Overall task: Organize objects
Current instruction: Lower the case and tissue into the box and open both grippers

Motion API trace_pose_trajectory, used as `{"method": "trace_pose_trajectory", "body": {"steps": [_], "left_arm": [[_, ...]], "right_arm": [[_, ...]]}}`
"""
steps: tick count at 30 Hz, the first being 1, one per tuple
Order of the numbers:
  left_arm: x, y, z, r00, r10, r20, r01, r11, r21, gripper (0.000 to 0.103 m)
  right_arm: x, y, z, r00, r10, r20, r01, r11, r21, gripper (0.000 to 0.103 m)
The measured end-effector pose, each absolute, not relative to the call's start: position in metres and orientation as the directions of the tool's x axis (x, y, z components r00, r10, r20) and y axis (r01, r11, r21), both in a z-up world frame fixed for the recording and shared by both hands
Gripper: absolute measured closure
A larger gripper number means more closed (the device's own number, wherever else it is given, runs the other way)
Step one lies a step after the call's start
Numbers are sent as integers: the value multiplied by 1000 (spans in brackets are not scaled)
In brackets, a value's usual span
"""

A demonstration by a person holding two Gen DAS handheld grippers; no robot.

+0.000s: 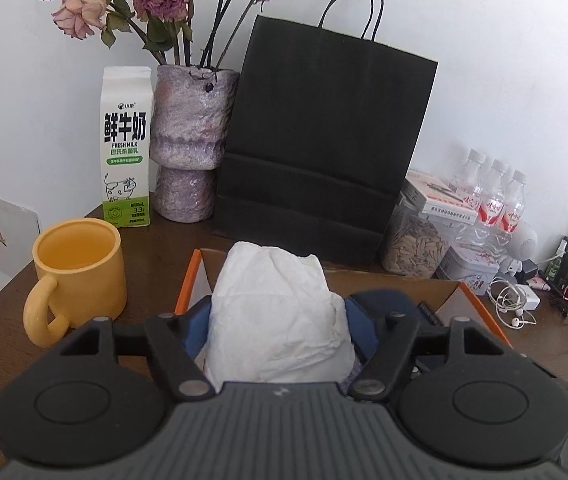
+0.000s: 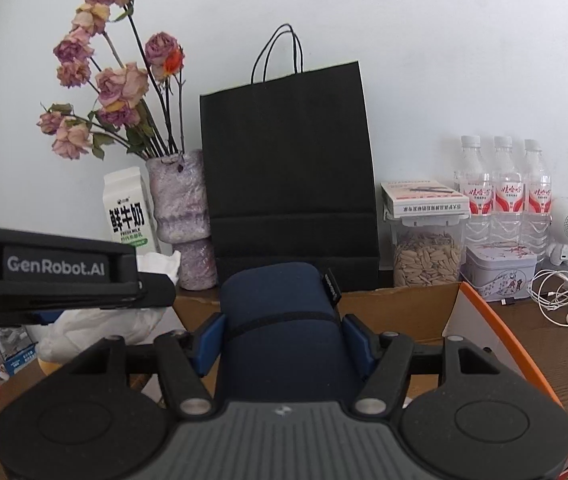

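My left gripper (image 1: 278,316) is shut on a crumpled white tissue pack (image 1: 280,312), held above an open cardboard box with orange sides (image 1: 188,280). My right gripper (image 2: 284,336) is shut on a navy blue soft case (image 2: 280,320) with a black elastic band, held over the same box (image 2: 484,320). The left gripper's body with its tissue pack (image 2: 96,328) shows at the left of the right wrist view. The navy case also shows behind the tissue in the left wrist view (image 1: 384,312).
A yellow mug (image 1: 76,276) stands left of the box on the brown table (image 1: 156,248). Behind stand a milk carton (image 1: 126,148), a purple vase of dried roses (image 1: 190,140) and a black paper bag (image 1: 320,140). Right: seed jar (image 2: 428,256), water bottles (image 2: 504,196), tin (image 2: 500,272), earphone cables (image 2: 564,296).
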State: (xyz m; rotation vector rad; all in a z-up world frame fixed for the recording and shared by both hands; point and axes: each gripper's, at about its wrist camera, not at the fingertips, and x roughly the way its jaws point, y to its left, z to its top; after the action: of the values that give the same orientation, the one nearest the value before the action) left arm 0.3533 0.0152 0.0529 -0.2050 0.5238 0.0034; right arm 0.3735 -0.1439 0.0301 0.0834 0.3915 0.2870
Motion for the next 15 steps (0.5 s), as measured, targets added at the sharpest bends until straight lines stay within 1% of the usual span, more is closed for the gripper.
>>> {"method": "trace_pose_trajectory", "body": {"steps": [1, 2, 3, 4, 5, 15], "left_arm": [[355, 15, 51, 860, -59, -506, -51, 978, -200, 9], [355, 15, 49, 857, -65, -512, -49, 978, -205, 2], [354, 15, 48, 860, -65, -507, -50, 977, -209, 0], [353, 15, 48, 862, -60, -503, -54, 977, -208, 0], [352, 15, 48, 862, -56, -503, -57, 977, -206, 0], [344, 16, 53, 875, -52, -481, -62, 974, -217, 0]], "right_arm": [[374, -144, 28, 884, 283, -373, -251, 959, 133, 32], [375, -144, 26, 886, 266, -380, -235, 964, 126, 17], [374, -144, 26, 891, 254, -377, -224, 967, 121, 10], [372, -144, 26, 895, 248, -372, -220, 968, 117, 3], [371, -145, 26, 895, 247, -372, -221, 969, 112, 2], [363, -145, 29, 890, 260, -374, -237, 966, 106, 1]]}}
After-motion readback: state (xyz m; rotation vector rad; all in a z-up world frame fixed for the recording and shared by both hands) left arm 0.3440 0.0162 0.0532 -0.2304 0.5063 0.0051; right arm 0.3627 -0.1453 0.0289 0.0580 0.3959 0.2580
